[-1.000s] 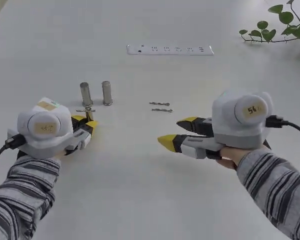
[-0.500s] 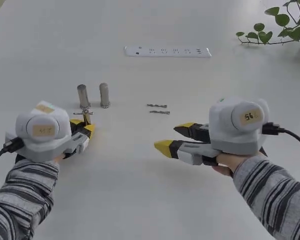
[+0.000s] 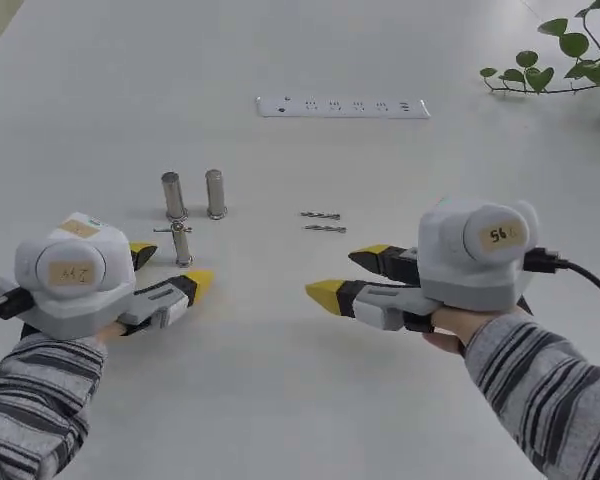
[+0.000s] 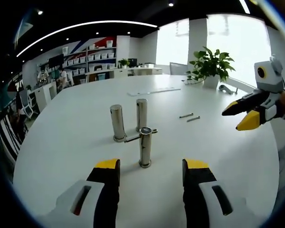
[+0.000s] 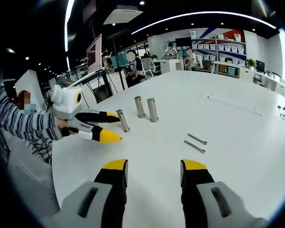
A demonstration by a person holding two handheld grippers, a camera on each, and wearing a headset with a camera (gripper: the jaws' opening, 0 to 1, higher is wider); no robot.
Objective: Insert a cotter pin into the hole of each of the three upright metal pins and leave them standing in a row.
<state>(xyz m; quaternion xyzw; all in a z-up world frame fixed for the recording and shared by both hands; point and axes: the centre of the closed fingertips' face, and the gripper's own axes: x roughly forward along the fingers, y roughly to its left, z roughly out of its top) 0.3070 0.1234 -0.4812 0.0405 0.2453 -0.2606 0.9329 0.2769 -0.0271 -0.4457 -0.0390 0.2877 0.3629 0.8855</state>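
Nearest you, your left tongs (image 3: 173, 266) stand wide and empty, and your right tongs (image 3: 342, 272) are spread too, gripping nothing, both low over the white worktop (image 3: 280, 380). Just ahead of the left tongs, clear of them, the fitted metal pin (image 3: 182, 243) stands upright with a cotter pin (image 3: 163, 230) through its head. Behind it two bare metal pins (image 3: 173, 196) stand side by side. To their right two loose cotter pins (image 3: 320, 214) lie parallel. Farthest lies a power strip (image 3: 342, 106).
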